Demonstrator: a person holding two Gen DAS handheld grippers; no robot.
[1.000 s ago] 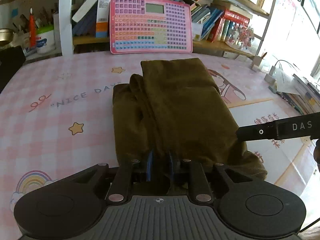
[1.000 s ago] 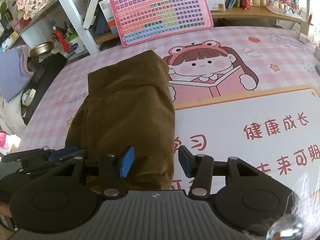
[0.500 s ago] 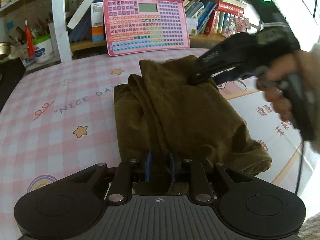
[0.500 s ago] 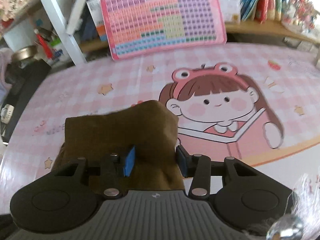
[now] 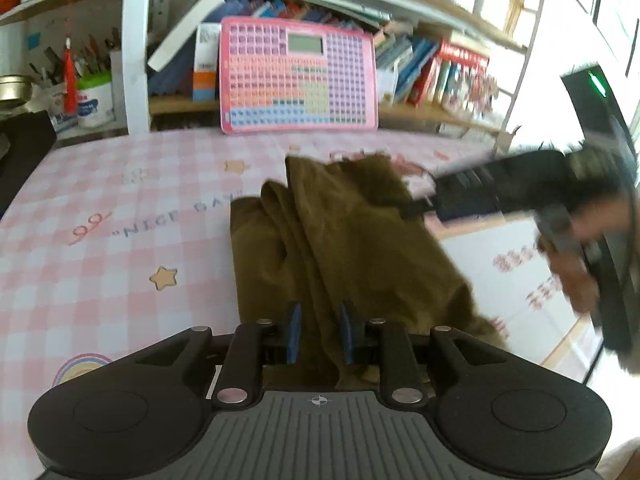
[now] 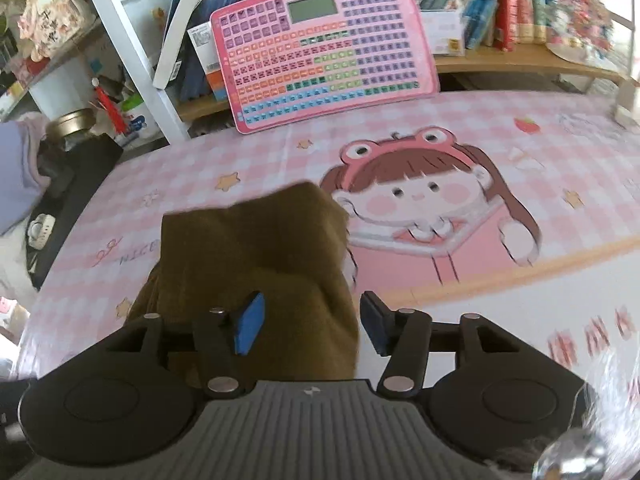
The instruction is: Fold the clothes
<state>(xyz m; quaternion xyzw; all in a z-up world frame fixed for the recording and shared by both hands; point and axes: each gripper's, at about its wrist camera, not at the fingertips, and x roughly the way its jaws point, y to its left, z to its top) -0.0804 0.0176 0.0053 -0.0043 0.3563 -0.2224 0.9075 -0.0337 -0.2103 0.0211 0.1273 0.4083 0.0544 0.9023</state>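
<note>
I am angling my left gripper (image 5: 319, 338) downward at the near edge of the olive-brown garment (image 5: 340, 240), its blue pads (image 5: 294, 332) opening with a fold of cloth between them, not pressed. My right gripper (image 6: 310, 326) is also tilting down over the garment's right side, jaws spreading, pads clear of the fabric. The garment is lying folded on the pink checked table mat (image 5: 100, 248). Beyond it, a pink keyboard toy (image 6: 324, 44) is leaning against the bookshelf (image 6: 500, 60).
</note>
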